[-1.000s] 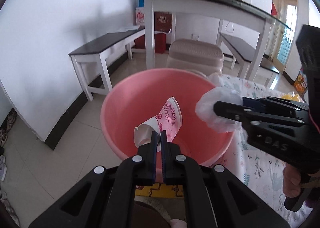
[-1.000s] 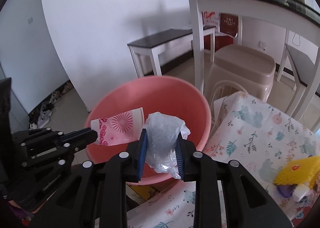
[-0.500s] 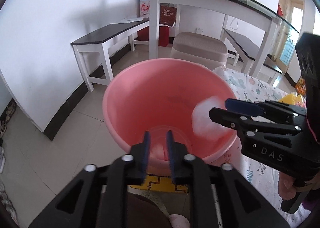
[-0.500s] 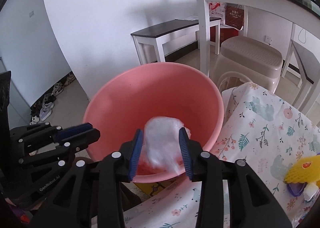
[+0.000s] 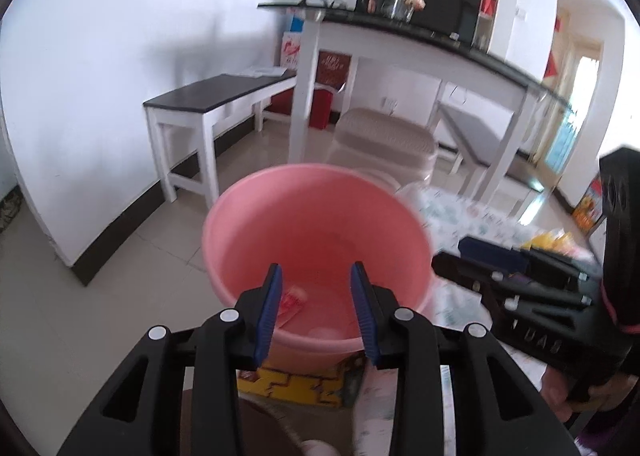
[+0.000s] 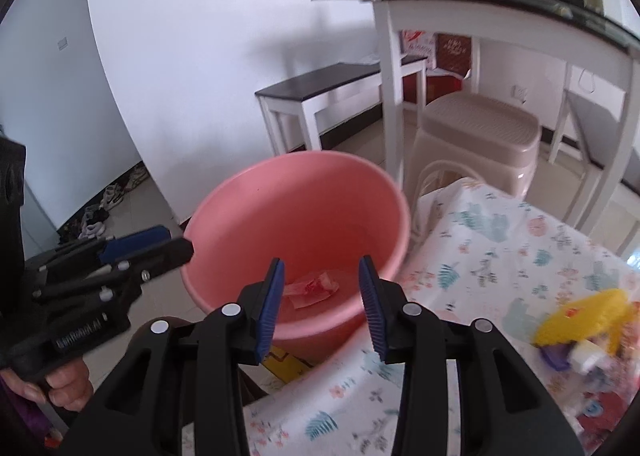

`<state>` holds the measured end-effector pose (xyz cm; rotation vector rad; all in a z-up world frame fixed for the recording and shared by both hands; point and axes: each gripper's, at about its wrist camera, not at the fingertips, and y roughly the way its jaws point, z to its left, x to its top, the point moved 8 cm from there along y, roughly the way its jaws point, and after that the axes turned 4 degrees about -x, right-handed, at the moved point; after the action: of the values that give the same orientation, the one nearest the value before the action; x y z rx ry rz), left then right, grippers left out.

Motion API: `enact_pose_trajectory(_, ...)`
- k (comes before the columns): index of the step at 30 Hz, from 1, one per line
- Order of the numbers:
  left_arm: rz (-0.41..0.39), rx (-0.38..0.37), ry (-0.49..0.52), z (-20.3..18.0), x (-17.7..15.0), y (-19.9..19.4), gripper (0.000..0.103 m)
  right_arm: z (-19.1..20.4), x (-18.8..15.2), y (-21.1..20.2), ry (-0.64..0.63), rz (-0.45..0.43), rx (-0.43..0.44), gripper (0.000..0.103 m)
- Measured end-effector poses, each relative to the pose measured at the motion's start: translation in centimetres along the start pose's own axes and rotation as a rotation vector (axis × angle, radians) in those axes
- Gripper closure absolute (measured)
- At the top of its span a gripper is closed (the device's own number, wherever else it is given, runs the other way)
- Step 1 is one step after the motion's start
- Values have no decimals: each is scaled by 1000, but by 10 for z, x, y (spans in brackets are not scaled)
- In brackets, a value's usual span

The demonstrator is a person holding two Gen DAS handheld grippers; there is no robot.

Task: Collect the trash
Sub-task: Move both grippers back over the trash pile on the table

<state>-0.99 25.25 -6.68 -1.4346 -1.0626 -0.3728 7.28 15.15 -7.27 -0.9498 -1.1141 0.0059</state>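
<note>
Seen from the left wrist camera, the left gripper (image 5: 316,276) hangs over the near rim of a round pink plastic basin (image 5: 256,216), its blue-padded jaws spread apart with nothing between them. At the bottom of the basin lies a crumpled red-and-white paper cup (image 5: 291,299), and just beside it, close to the near wall, a pale, blurred lump that may be a plastic bag (image 5: 323,332). The right gripper (image 5: 448,256) reaches in from the right, level with the basin's rim; from this side its jaws appear parted, though blur makes that hard to confirm. Behind stand a dark-topped white bench (image 5: 224,92) and a beige plastic stool (image 5: 384,140).

From the right wrist camera, the right gripper (image 6: 322,280) is plainly wide open and empty, poised above the basin (image 6: 248,192) at its near edge. The flattened paper cup (image 6: 314,286) rests on the basin floor between the two blue pads as framed. The left gripper (image 6: 176,244) points at the basin's left rim. To the right, a floral-patterned tablecloth (image 6: 500,252) carries a yellow wrapper (image 6: 580,312) among other blurred litter.
</note>
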Motion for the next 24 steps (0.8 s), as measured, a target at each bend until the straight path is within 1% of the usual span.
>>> enact_pose_trajectory(3, -25, -46, 4, -15, 4, -4, 68, -11, -4, -20, -3, -21, -40, 64)
enact_pose_trajectory(5, -34, -81, 16, -31, 6, -5, 66, -21, -8, -33, 4, -32, -63, 64)
enact_pose_trajectory(11, -24, -170, 69, -81, 3, -4, 63, -56, -22, -75, 40, -69, -155, 64)
enact_pose_trajectory(17, 6, -266, 153, -135, -7, -1, 55, -100, -43, -116, 100, -107, -260, 64)
enact_pose_trajectory(21, 51, -321, 227, -172, -21, 7, 54, -131, -59, -136, 164, -111, -313, 64)
enact_pose_trajectory(24, 92, -357, 259, -190, -33, 15, 54, -154, -74, -148, 210, -110, -357, 64)
